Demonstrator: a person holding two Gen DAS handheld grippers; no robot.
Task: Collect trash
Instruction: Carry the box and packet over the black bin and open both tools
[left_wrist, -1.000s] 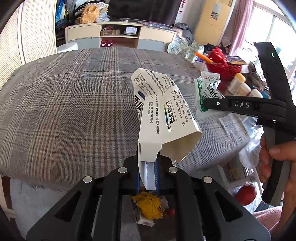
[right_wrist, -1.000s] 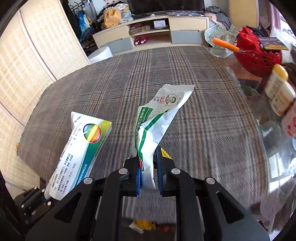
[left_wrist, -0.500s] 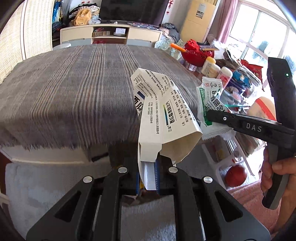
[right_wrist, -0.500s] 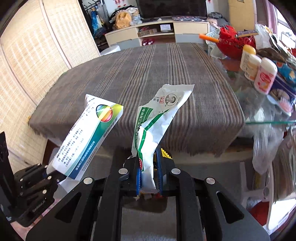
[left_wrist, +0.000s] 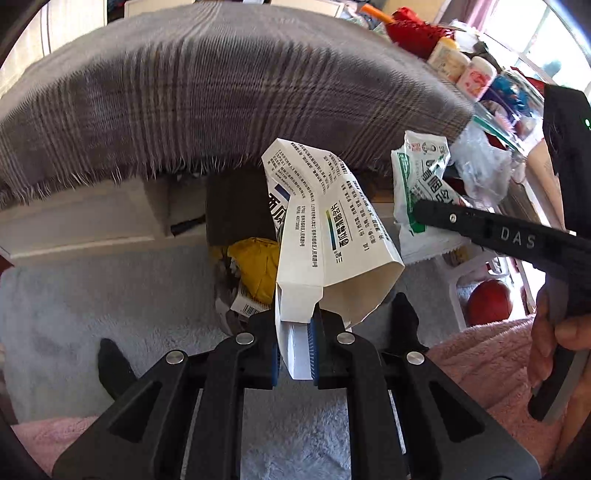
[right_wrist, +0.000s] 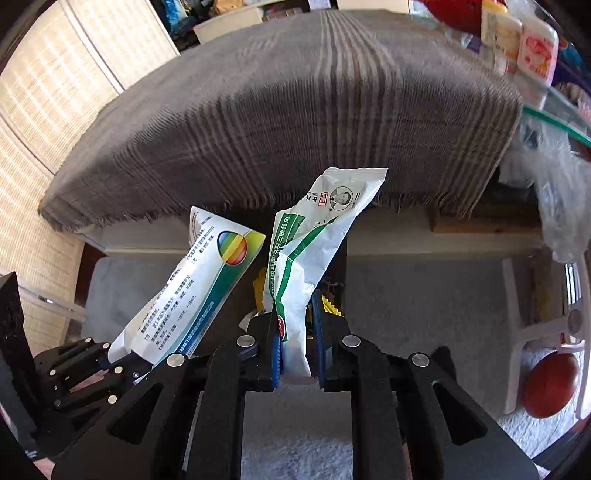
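- My left tool (left_wrist: 294, 347) is clamped on a flattened white carton (left_wrist: 325, 236), printed with black text; its open end flares just above the pads.
- My right tool (right_wrist: 295, 350) is pinched shut on a crumpled white-and-green wrapper (right_wrist: 314, 251), which stands up out of the jaws.
- A second ago both pieces hung over the plaid-covered desk (left_wrist: 221, 92); now both tools have come back off its fringed edge and dropped lower, tilted steeply down.
- Beneath them a dark bin (left_wrist: 236, 210) sits on the floor against the desk, already holding yellow scraps (left_wrist: 255, 266) and a barcoded bit.
- I judge the carry nearly done: both pieces hang roughly above the bin's mouth, and letting go comes next.
- The carton is wide and light, so it might catch on the rim or flutter onto the grey rug (left_wrist: 110, 295).
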